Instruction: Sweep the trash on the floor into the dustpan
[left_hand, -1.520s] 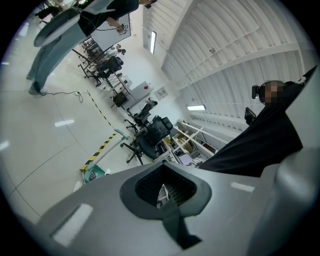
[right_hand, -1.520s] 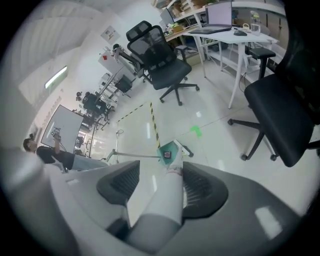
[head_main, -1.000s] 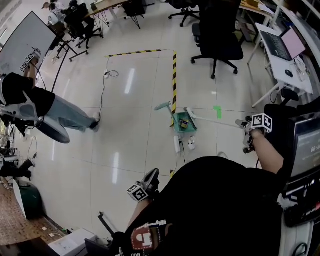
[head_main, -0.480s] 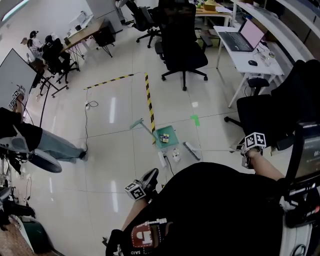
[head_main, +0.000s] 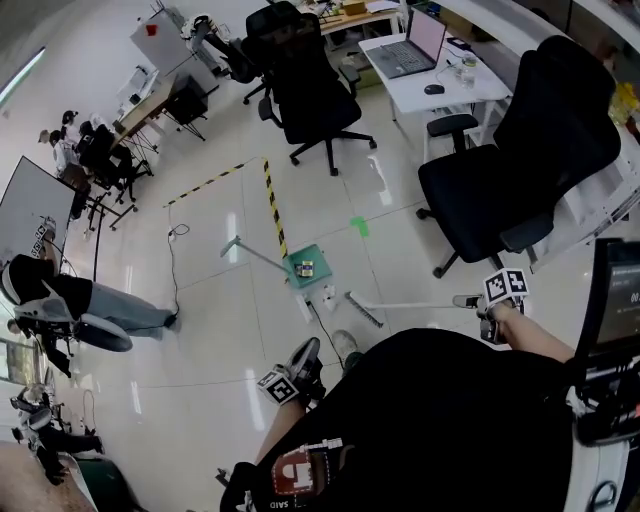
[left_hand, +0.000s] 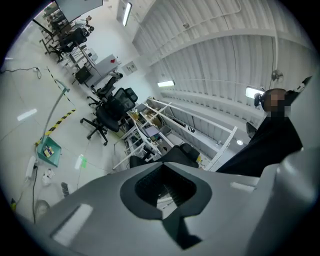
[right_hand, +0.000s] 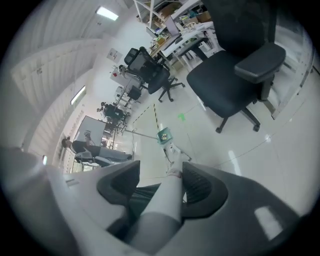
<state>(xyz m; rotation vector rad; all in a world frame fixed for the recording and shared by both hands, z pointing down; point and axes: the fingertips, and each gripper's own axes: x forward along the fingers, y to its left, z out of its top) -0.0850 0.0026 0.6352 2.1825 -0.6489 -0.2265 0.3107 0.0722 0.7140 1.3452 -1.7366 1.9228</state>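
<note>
A green dustpan (head_main: 305, 268) stands on the white floor, holding a small dark-and-yellow piece of trash, and its long handle (head_main: 250, 252) leans off to the left. White scraps (head_main: 328, 294) lie just in front of it. The broom's head (head_main: 363, 309) rests on the floor to the right of the scraps. My right gripper (head_main: 480, 305) is shut on the broom's white handle (right_hand: 167, 195), with the dustpan (right_hand: 163, 135) far ahead of it. By my left leg, my left gripper (head_main: 297, 368) has its jaws together with nothing between them. From there the dustpan (left_hand: 50, 150) shows at the far left.
A big black office chair (head_main: 520, 150) stands close on the right, another (head_main: 310, 90) behind the dustpan. A desk with a laptop (head_main: 420, 60) is at the back. Yellow-black tape (head_main: 272, 205) and a cable (head_main: 172, 270) cross the floor. A person (head_main: 60, 300) is at the left.
The broom's head has drawn back from the dustpan's mouth to the floor on its right. The head view has swung round, and the black chair now shows at the right.
</note>
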